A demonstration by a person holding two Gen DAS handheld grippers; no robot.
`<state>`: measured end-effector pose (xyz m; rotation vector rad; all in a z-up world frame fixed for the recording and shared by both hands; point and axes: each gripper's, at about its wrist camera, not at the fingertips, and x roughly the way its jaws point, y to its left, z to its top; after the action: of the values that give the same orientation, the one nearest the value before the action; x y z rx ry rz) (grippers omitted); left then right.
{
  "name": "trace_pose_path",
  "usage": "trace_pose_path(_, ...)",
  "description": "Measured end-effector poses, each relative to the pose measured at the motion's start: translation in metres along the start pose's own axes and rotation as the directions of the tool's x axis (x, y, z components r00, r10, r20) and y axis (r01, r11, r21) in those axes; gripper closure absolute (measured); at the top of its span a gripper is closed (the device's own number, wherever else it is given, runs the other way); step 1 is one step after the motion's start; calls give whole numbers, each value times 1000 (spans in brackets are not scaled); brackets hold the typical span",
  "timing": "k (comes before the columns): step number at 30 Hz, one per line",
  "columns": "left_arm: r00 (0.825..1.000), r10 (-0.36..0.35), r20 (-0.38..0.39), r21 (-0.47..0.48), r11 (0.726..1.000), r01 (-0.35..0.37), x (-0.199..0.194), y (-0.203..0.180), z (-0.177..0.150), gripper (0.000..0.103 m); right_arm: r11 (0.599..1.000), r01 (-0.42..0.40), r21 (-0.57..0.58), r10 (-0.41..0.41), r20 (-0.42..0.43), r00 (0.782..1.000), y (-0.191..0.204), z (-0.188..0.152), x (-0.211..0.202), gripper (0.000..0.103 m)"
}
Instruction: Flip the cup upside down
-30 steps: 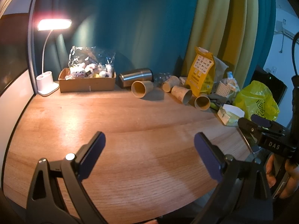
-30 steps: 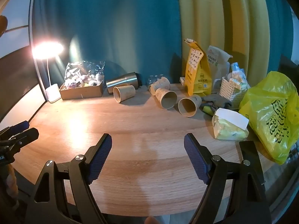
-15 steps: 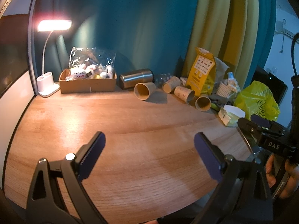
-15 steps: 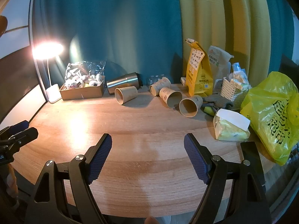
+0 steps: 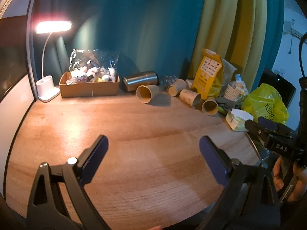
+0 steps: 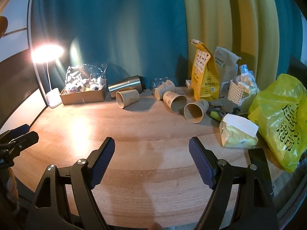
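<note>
Several brown paper cups lie on their sides at the back of the wooden table [image 5: 134, 134]. One cup [image 5: 146, 94] [image 6: 127, 98] lies apart, mouth toward me, in front of a steel tumbler [image 5: 141, 80] [image 6: 125, 85]. Three more cups [image 6: 174, 100] lie further right, the nearest [image 5: 210, 106] [image 6: 195, 110] by the yellow pouch. My left gripper [image 5: 153, 149] is open and empty over the near table. My right gripper [image 6: 151, 149] is open and empty too. Both are far short of the cups.
A lit white desk lamp [image 5: 47, 90] and a cardboard box of sweets [image 5: 89, 84] stand at the back left. A yellow pouch [image 6: 204, 76], a white basket [image 6: 240, 94], a tissue pack [image 6: 238, 132] and a yellow plastic bag [image 6: 282, 120] crowd the right.
Both grippers have drawn back or tilted slightly, so the cups sit a little further off in both views. Both jaws stay open and nothing on the table has moved.
</note>
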<state>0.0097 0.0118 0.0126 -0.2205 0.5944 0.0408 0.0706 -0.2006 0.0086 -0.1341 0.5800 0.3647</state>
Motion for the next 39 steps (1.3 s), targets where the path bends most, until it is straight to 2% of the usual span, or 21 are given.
trace_pose_path(10,1000,-12,11,1,1000,12,1,-1,3,6,1000,-6,2,6,6,1000,-5,5,4,21)
trace_pose_path(39,1000,-20,-18,29,999,20,7,-7,7,6,1000,-9,3,9,6,1000,-11,6,9,21)
